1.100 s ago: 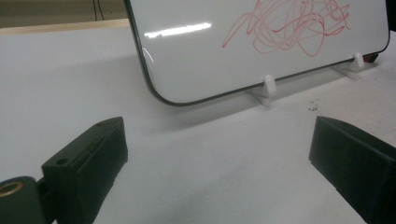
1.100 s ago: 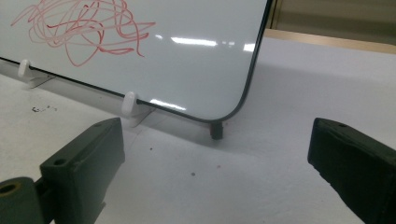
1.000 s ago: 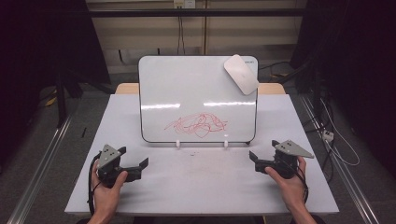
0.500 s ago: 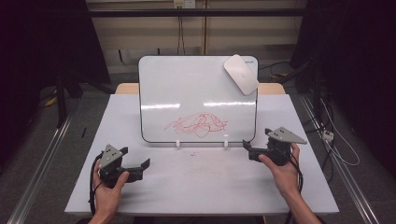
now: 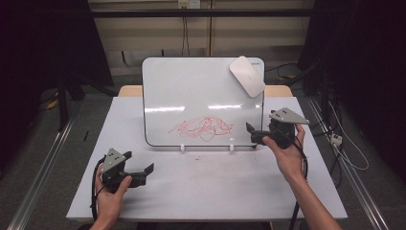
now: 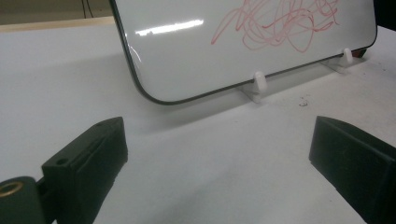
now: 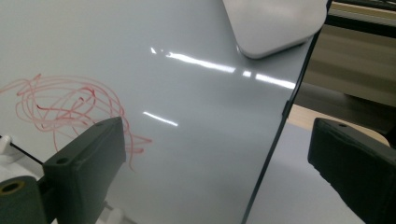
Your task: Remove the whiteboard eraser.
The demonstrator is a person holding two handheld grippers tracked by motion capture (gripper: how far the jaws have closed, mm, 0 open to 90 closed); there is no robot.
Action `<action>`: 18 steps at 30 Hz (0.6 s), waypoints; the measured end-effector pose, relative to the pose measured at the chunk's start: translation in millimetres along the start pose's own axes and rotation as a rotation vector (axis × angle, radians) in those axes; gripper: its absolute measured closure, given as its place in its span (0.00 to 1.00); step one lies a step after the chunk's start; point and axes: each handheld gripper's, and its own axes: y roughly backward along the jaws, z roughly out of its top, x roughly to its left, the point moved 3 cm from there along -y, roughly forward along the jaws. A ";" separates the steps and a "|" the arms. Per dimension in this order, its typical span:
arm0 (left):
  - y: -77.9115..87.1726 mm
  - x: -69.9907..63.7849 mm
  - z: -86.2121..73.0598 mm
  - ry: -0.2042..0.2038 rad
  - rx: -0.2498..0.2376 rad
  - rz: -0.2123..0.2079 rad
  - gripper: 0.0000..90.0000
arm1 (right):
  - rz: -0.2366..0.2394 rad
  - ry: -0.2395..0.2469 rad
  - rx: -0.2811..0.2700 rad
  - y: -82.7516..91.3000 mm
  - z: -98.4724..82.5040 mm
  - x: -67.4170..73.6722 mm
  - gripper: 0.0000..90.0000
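Observation:
A whiteboard (image 5: 191, 91) stands upright on two small white feet near the table's far side, with a red scribble (image 5: 201, 127) low on its face. A white eraser (image 5: 247, 76) sticks to its top right corner. My right gripper (image 5: 253, 134) is lifted off the table, open, close to the board's lower right edge. In the right gripper view the board's right edge (image 7: 275, 140) runs between the open jaws, with the eraser (image 7: 275, 23) above and the scribble (image 7: 70, 107) at the left. My left gripper (image 5: 142, 172) rests open at the table's front left, facing the whiteboard (image 6: 196, 51).
The white table (image 5: 215, 187) has faint marks in front of the board. One board foot (image 6: 259, 83) stands ahead of the left gripper. Cables lie on the floor at the right (image 5: 344, 148). Metal rails run along both sides of the table.
My right gripper has risen from the table's front right and moved forward and left to the board's lower right edge. The left gripper has stayed put.

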 end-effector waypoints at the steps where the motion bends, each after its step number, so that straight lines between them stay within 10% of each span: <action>1: 0.3 -0.4 0.1 0.000 -0.002 0.000 0.05 | 0.003 0.005 0.000 -0.9 3.6 -0.8 0.05; 18: 0.3 0.5 -0.4 -0.008 0.005 -0.003 0.05 | -0.061 0.082 0.040 -15.4 54.7 -9.8 0.09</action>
